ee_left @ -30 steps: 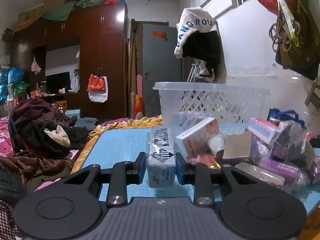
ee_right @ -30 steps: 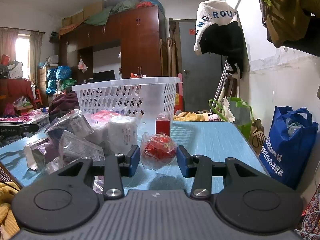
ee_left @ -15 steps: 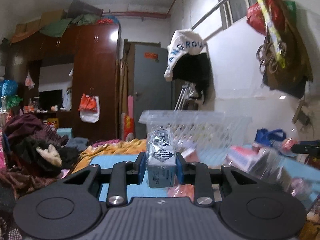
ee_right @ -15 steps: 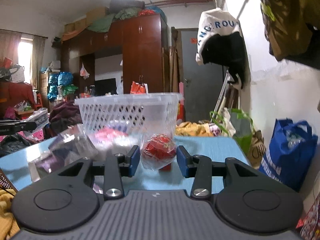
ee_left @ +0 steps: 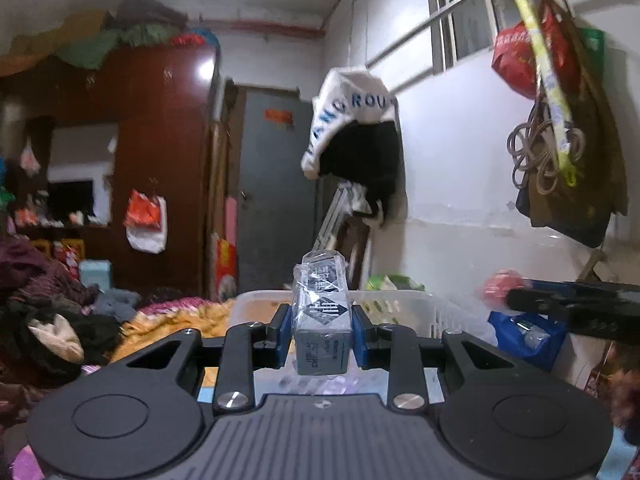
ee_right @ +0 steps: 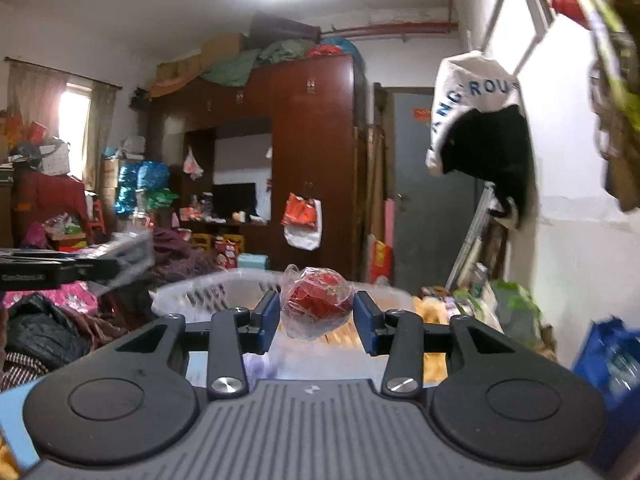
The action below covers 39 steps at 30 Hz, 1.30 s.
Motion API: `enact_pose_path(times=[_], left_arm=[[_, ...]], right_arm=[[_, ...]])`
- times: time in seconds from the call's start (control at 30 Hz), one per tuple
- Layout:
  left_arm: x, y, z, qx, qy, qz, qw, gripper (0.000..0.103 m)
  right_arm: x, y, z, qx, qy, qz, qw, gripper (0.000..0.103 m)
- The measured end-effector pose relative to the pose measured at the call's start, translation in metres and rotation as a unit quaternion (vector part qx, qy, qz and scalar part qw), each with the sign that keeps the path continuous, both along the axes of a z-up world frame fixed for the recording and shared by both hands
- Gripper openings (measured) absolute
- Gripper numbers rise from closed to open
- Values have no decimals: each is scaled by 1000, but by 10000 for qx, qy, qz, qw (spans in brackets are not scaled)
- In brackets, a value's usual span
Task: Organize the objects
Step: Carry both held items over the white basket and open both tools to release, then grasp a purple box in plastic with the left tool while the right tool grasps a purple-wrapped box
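Whereas a second ago both grippers sat low at the blue table's near edge among the packets, both now ride higher, above the near rim of the white basket [ee_left: 404, 304]

Item one: left gripper [ee_left: 318, 334], jaws clenched on a film-wrapped grey box [ee_left: 321, 320], held upright over the basket rim

Item two: right gripper [ee_right: 316, 316], jaws grasping a red ball in clear wrap [ee_right: 316, 307], likewise carried above the basket [ee_right: 208, 294]

Changed: heap of packets gone from both views; table top almost wholly hidden behind the gripper bodies

Hard to make out: basket interior blurred; print on the box unreadable; each gripper seen from the other's camera only as a dark smeared bar at the frame's side
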State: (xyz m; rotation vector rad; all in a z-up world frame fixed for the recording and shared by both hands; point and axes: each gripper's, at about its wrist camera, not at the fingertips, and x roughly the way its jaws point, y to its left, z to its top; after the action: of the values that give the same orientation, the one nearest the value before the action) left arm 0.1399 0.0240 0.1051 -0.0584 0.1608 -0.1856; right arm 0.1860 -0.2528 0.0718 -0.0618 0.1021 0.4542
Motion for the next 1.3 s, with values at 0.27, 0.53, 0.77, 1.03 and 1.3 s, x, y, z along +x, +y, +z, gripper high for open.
enact_pose_path(times=[0.27, 0.53, 0.77, 1.03, 1.3], left_arm=[[78, -12, -3, 37, 773, -14, 9970, 47], [41, 2, -21, -93, 692, -144, 9975, 76], [-80, 1, -75, 33, 181, -71, 9998, 83], [-127, -7, -112, -24, 214, -162, 9996, 83], [-120, -18, -132, 8, 229, -380, 9990, 86]], right_arm=[[65, 26, -7, -337, 381, -178, 9985, 45], [27, 12, -11, -246, 462, -86, 9986, 103], [-76, -37, -59, 213, 276, 111, 9993, 103], [-131, -36, -103, 185, 187, 202, 9994, 103], [-110, -20, -123, 35, 392, 261, 9989, 92]])
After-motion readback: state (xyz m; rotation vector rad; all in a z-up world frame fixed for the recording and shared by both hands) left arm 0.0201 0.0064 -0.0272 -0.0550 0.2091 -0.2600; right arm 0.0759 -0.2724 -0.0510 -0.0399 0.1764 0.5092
